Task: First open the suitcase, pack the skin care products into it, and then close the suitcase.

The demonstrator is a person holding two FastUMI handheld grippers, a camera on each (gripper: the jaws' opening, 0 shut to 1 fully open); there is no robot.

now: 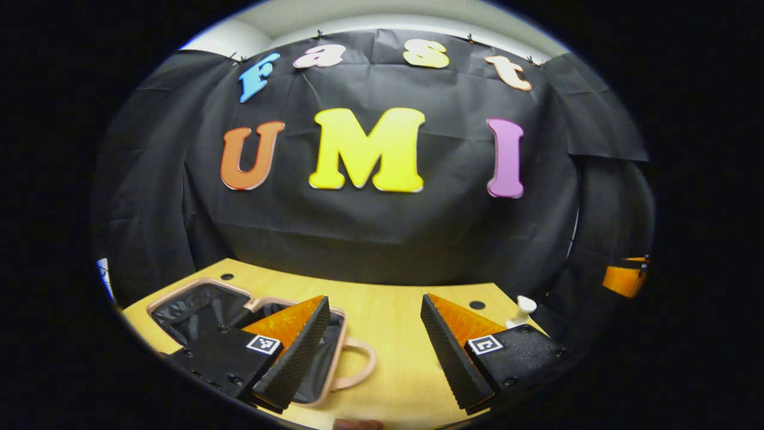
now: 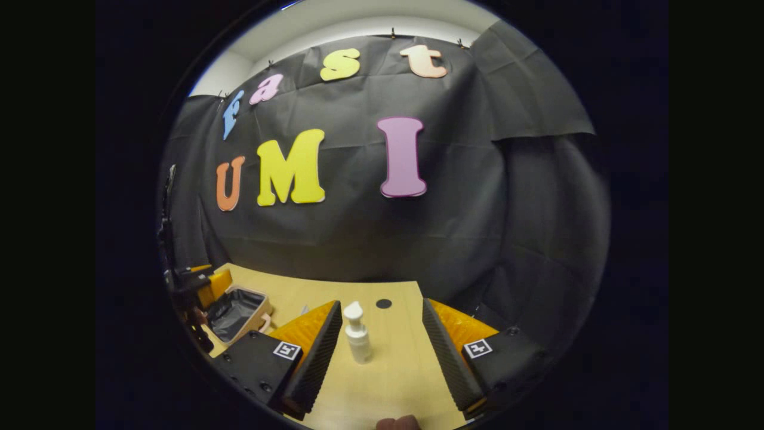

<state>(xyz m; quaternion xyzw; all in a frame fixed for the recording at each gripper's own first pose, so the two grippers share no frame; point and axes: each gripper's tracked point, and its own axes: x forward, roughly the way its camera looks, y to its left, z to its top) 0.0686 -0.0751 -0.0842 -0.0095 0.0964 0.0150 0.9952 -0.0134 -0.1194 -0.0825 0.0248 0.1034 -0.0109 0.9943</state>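
On the table [image 2: 394, 382], one pump bottle [image 2: 357, 340]; one open suitcase [image 1: 197, 301]

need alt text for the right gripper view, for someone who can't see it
A white pump bottle stands upright on a wooden table between the right gripper's open fingers. Far left, the pink suitcase lies open, its dark lining showing.

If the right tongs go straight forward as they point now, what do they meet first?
Probably the white pump bottle, standing upright on the table between the open right tongs, nearer one finger. Depth is unclear.
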